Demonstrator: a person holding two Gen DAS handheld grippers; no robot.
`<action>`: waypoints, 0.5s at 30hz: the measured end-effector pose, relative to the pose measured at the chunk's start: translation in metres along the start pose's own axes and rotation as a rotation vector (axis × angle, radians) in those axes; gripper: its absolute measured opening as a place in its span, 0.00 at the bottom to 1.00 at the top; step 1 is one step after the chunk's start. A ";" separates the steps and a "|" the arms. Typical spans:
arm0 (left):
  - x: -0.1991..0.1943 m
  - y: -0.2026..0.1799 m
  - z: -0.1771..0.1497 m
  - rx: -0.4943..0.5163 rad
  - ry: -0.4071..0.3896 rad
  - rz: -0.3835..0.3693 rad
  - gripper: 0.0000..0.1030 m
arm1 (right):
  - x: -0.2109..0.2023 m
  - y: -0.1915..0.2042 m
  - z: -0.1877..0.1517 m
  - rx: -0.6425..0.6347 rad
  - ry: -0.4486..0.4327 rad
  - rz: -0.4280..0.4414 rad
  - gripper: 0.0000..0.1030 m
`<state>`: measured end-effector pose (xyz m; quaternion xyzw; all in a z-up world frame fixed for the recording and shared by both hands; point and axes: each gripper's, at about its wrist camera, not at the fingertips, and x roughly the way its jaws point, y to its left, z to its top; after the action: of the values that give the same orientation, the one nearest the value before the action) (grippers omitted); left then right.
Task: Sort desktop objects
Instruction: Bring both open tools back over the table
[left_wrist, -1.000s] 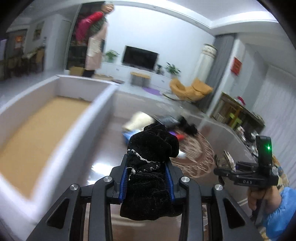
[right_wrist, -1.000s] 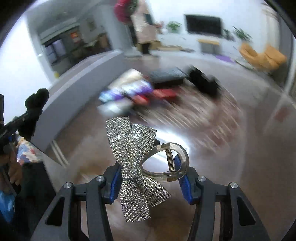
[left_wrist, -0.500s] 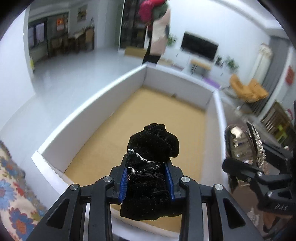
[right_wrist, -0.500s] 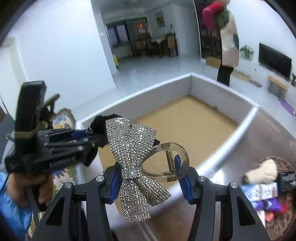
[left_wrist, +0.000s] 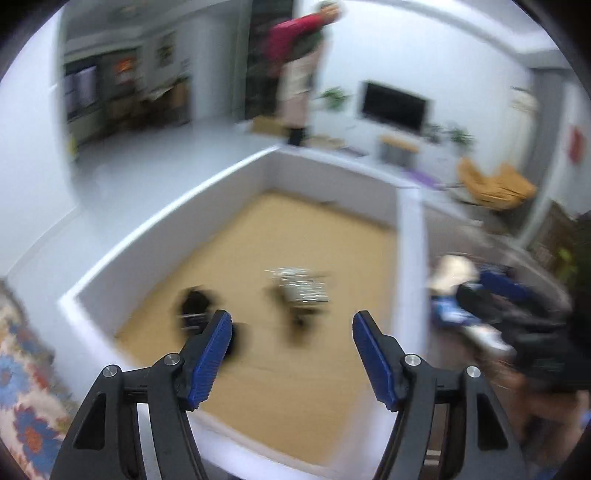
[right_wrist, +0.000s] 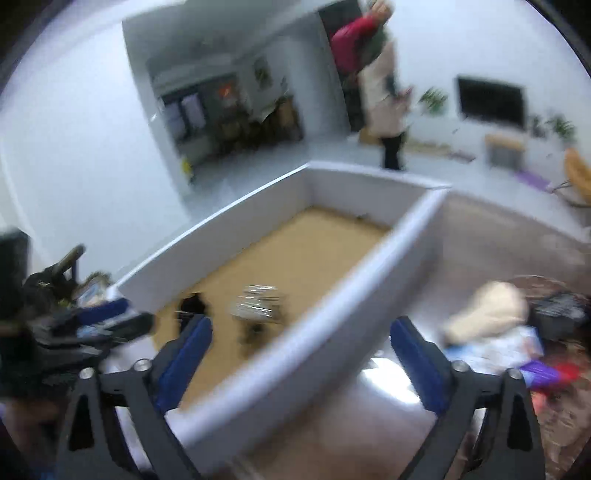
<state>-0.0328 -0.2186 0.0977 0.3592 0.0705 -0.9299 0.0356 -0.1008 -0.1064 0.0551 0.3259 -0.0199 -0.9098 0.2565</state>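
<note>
A white-walled box (left_wrist: 236, 173) with a tan floor lies below both grippers. On its floor lie a black velvet scrunchie (left_wrist: 195, 306) and a sparkly silver bow hair clip (left_wrist: 301, 288); both also show in the right wrist view, the scrunchie (right_wrist: 192, 304) and the clip (right_wrist: 258, 301). My left gripper (left_wrist: 291, 332) is open and empty above the box. My right gripper (right_wrist: 301, 341) is open and empty over the box's right wall (right_wrist: 332, 306). Both views are blurred.
On the glossy brown table right of the box lies a pile of items: a cream plush piece (right_wrist: 491, 306), blue packets (right_wrist: 509, 343), a black object (right_wrist: 561, 314). A patterned cloth (left_wrist: 22, 376) lies left of the box. A person (right_wrist: 380, 85) stands far behind.
Both grippers have opened. The scrunchie and the bow clip have dropped from the jaws onto the box floor. Both views have shifted slightly to the right.
</note>
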 end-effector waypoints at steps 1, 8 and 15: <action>-0.009 -0.022 -0.004 0.037 -0.014 -0.054 0.69 | -0.013 -0.014 -0.010 0.001 -0.025 -0.036 0.96; -0.016 -0.163 -0.068 0.247 -0.017 -0.280 0.99 | -0.102 -0.143 -0.105 0.073 0.038 -0.400 0.96; 0.073 -0.226 -0.128 0.355 0.192 -0.141 0.99 | -0.132 -0.214 -0.168 0.143 0.173 -0.571 0.96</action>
<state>-0.0285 0.0231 -0.0213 0.4410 -0.0663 -0.8894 -0.1001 -0.0101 0.1650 -0.0432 0.4118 0.0303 -0.9102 -0.0324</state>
